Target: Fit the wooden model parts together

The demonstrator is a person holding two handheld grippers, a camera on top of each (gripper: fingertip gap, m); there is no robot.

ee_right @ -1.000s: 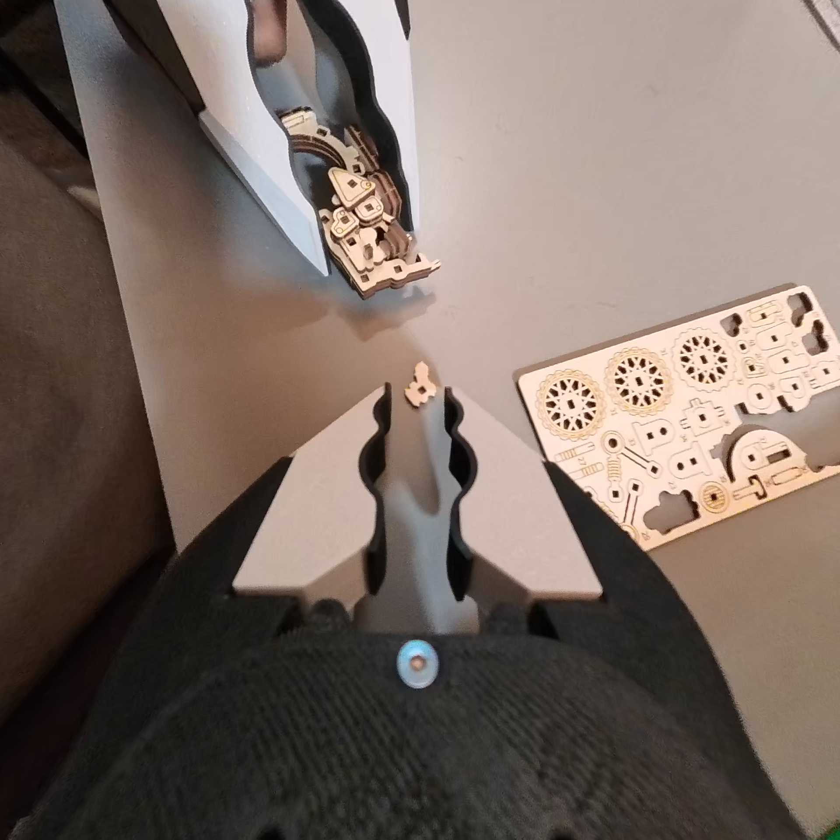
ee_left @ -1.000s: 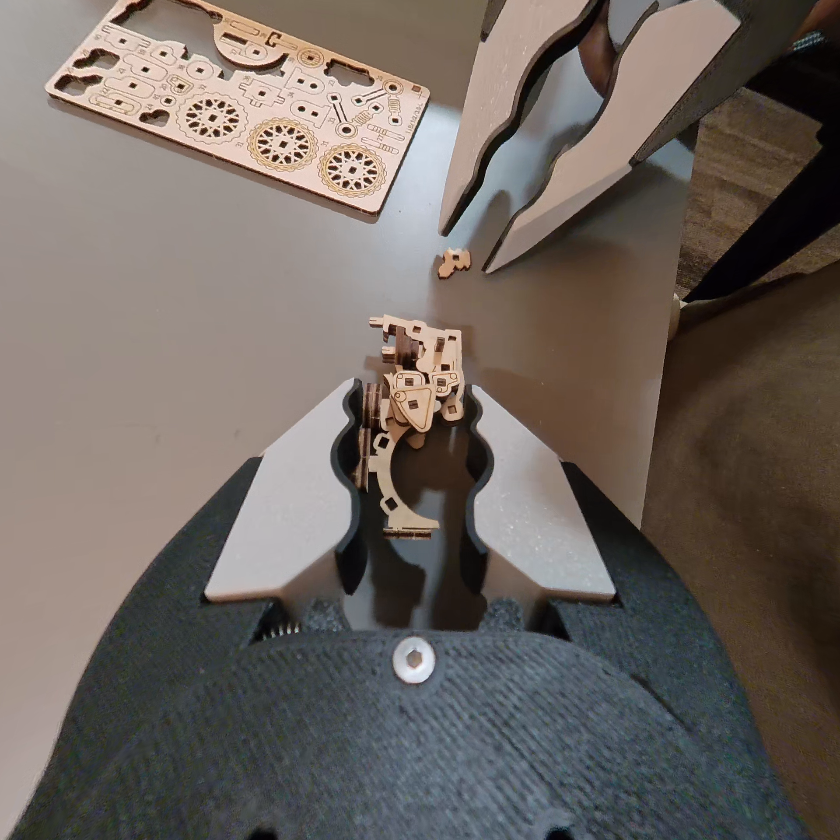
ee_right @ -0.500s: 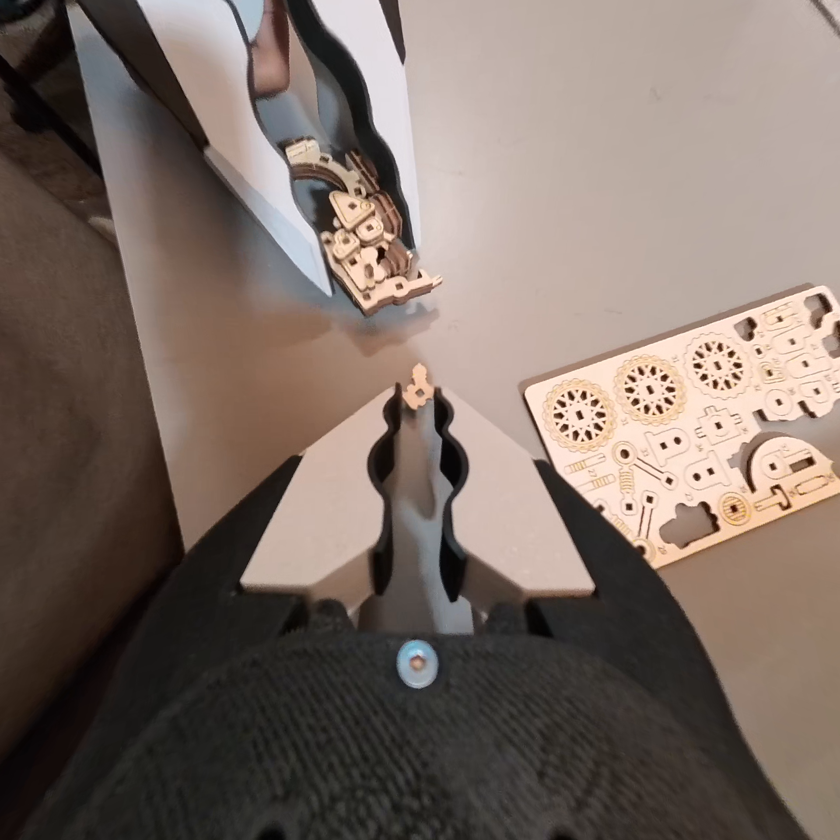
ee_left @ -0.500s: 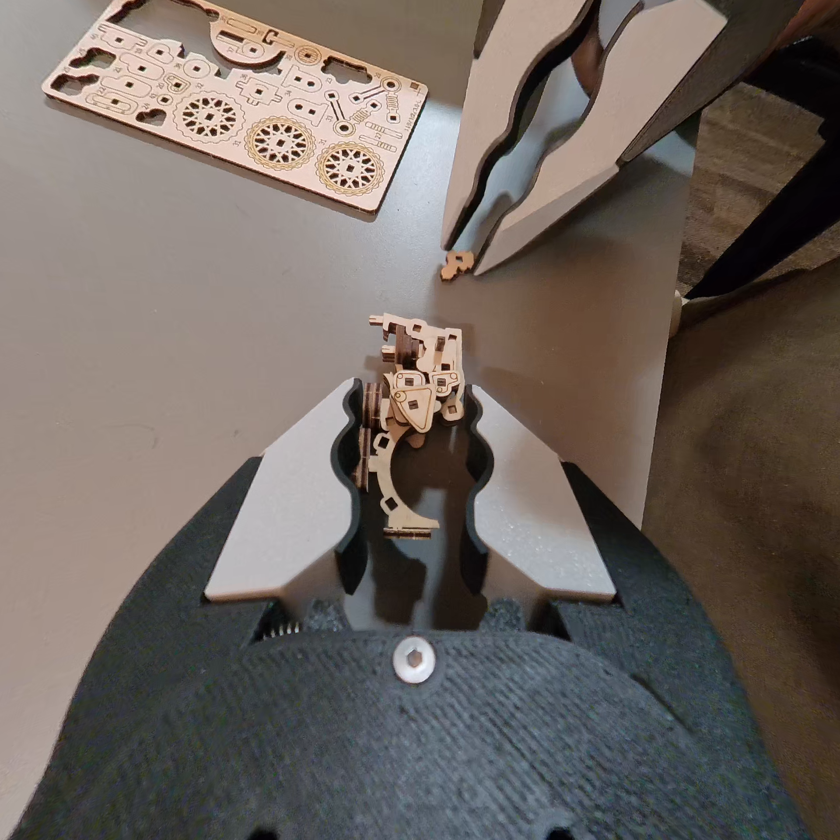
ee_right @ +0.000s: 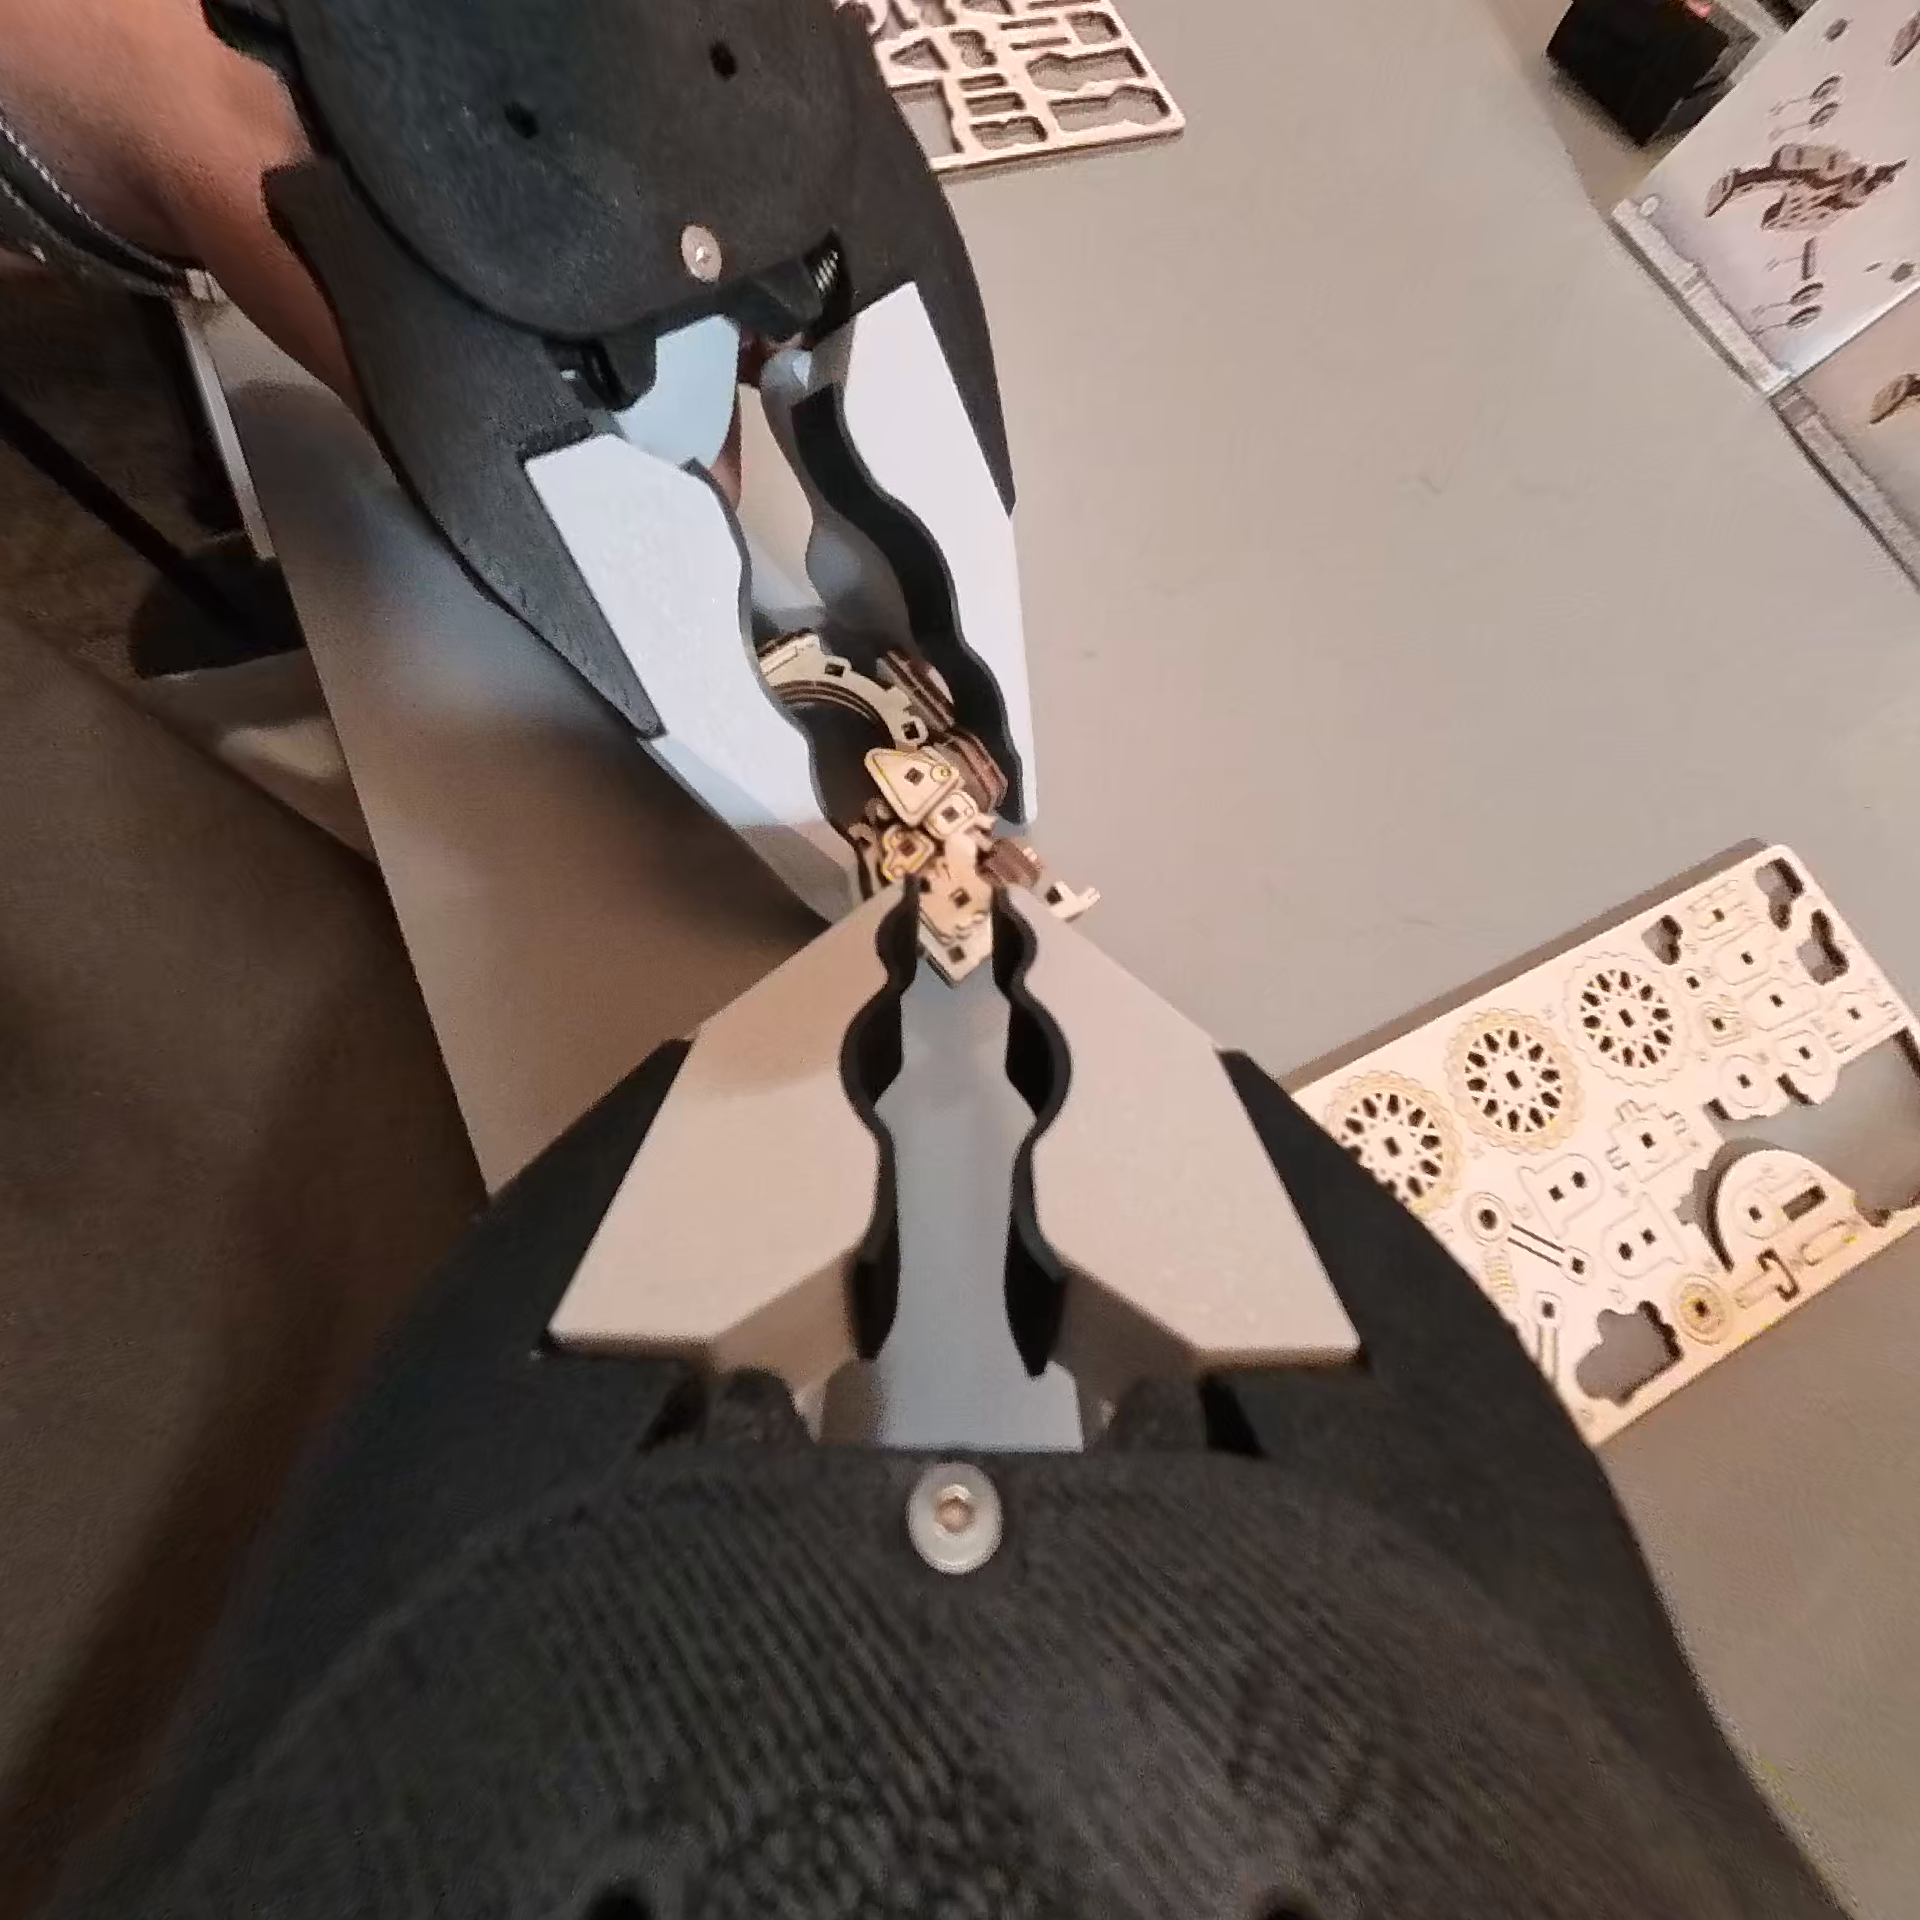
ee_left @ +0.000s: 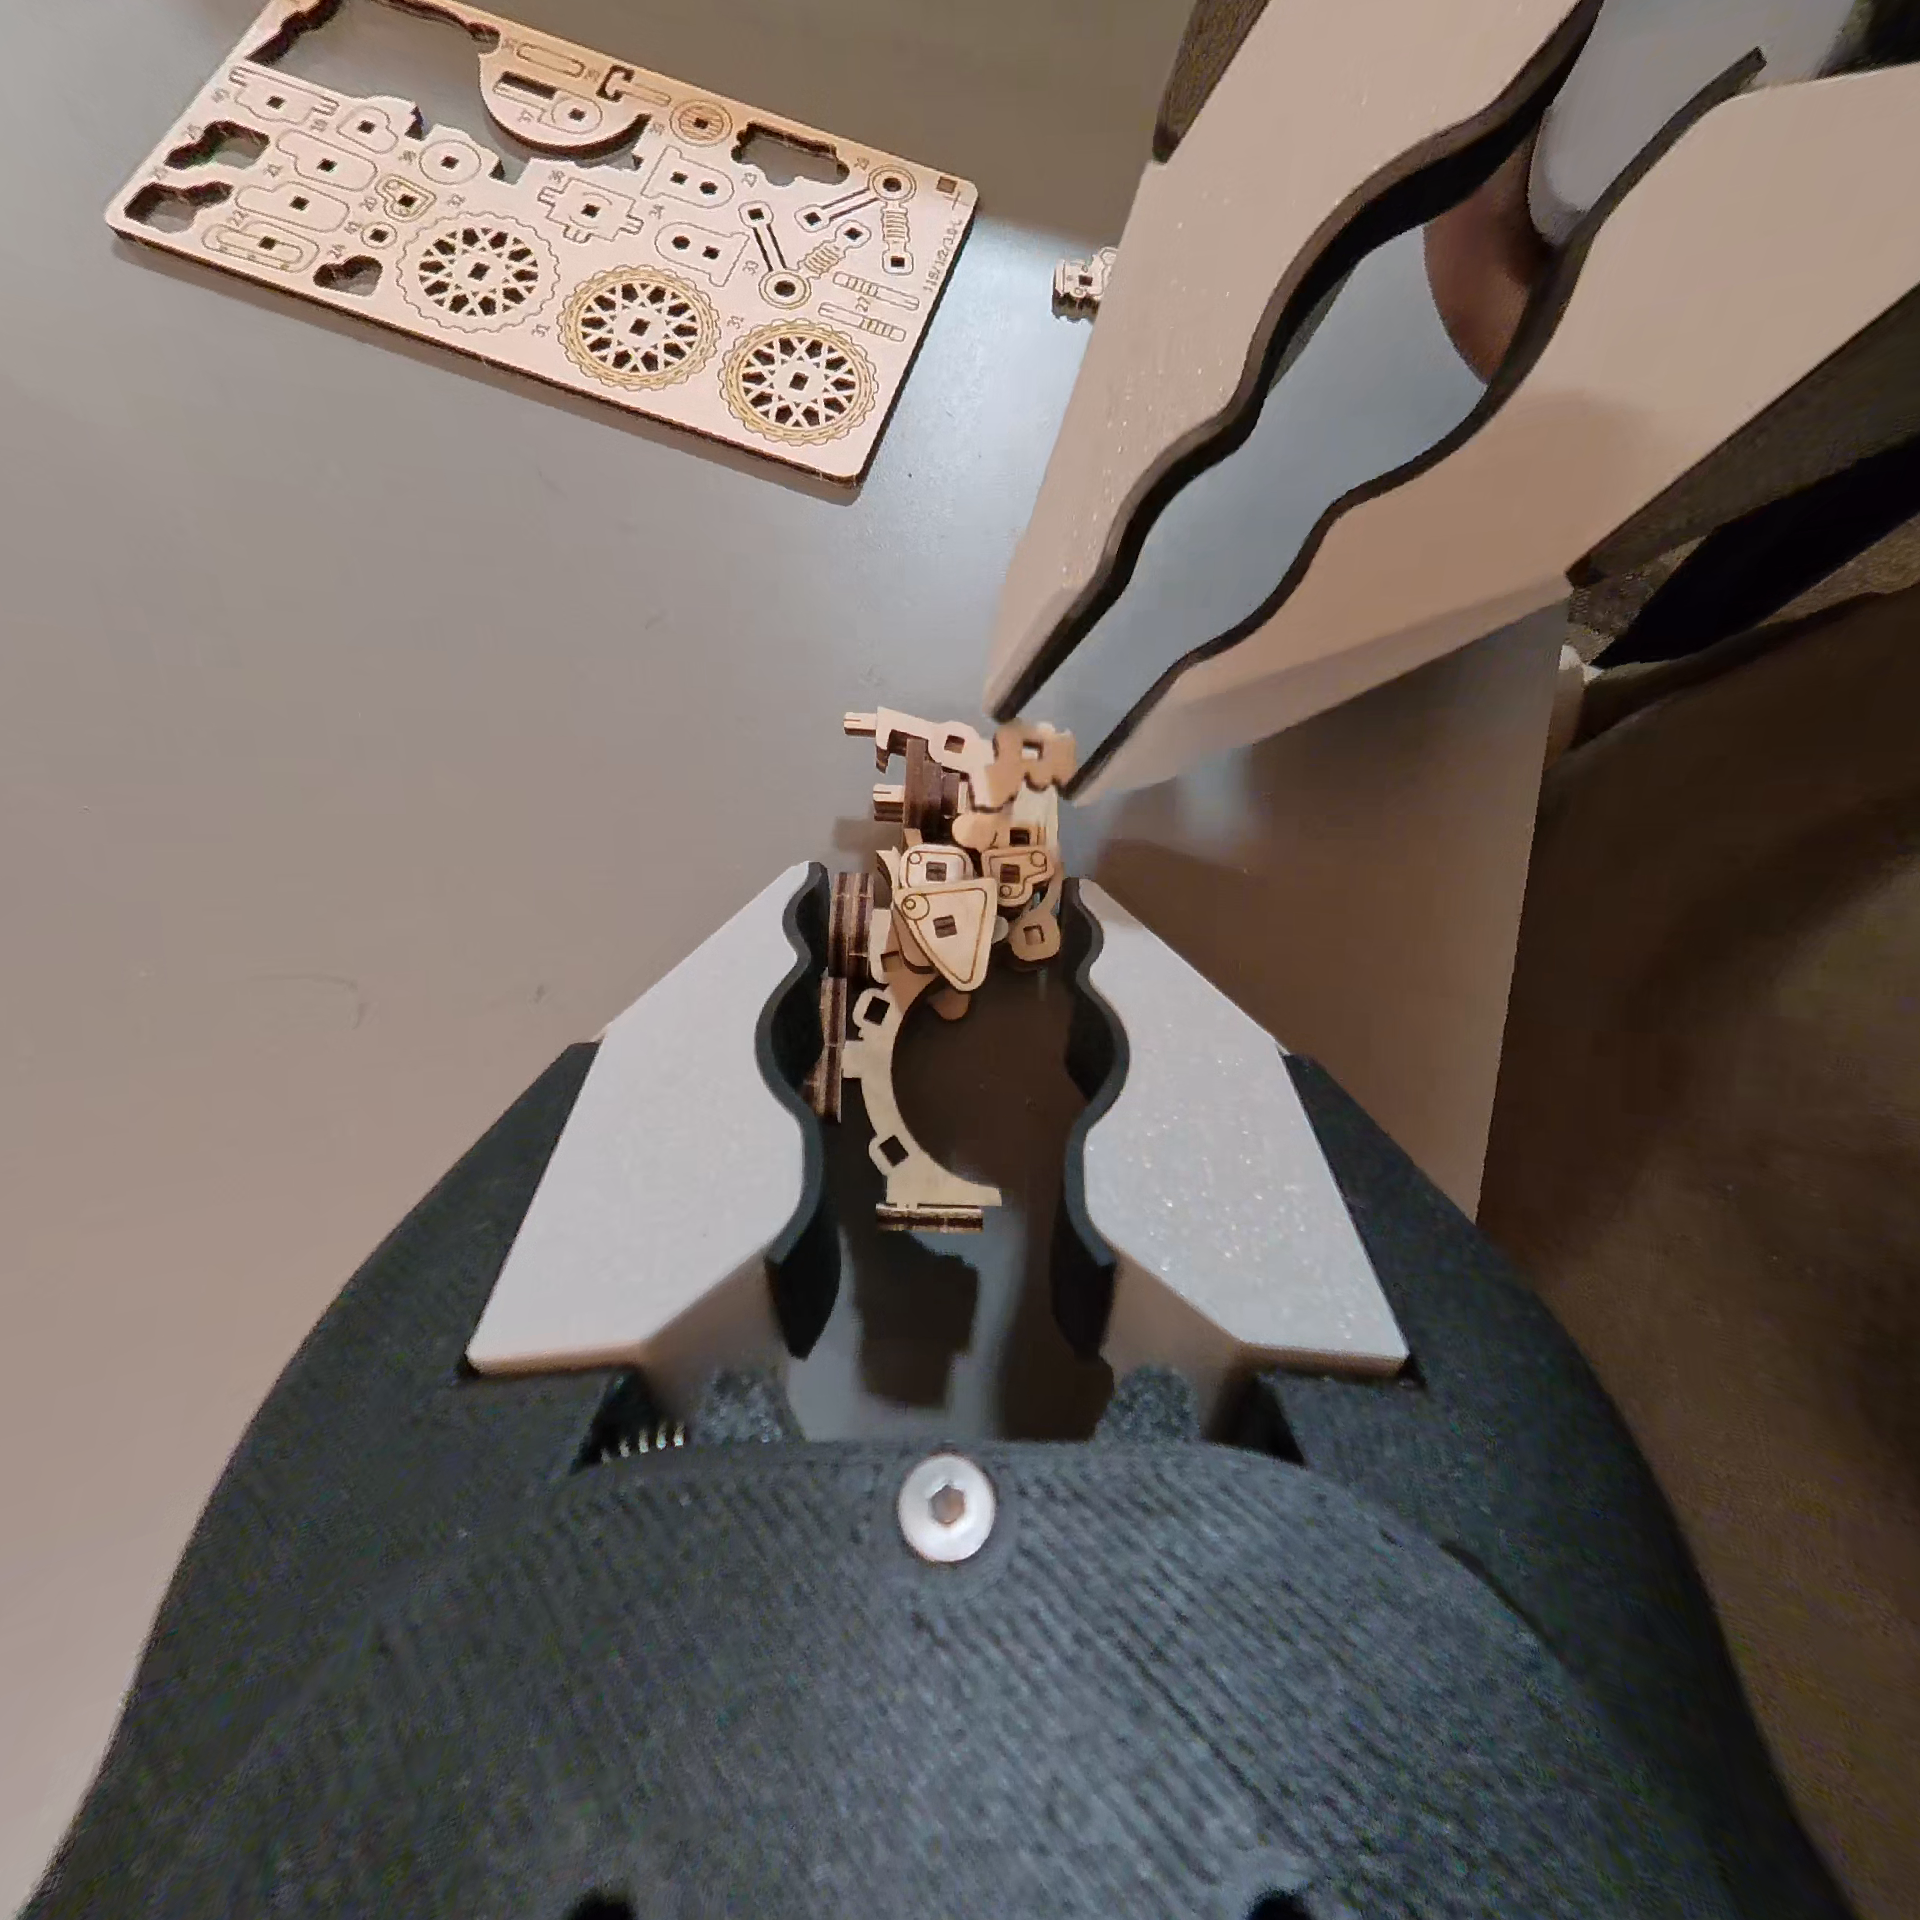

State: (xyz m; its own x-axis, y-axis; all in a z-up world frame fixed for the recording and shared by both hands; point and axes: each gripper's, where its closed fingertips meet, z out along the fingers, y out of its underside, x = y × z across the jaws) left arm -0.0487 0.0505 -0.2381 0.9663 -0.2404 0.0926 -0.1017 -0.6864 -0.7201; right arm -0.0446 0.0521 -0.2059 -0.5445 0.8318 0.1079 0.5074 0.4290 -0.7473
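My left gripper is shut on the part-built wooden model, which sticks out past its tips above the grey table. My right gripper comes in from the upper right and is shut on a small wooden piece, which touches the model's far end. In the right wrist view my right gripper pinches the small piece at its tips. There the piece sits right against the model held in the left gripper.
A wooden parts sheet with wheel cut-outs lies at the back left and also shows in the right wrist view. A loose small piece lies beside it. A second sheet and a booklet lie farther off. The table edge is close on the right.
My right gripper shut on the small piece on the table, lifted it and carried it to the model's far end. The left gripper and the model stayed still.
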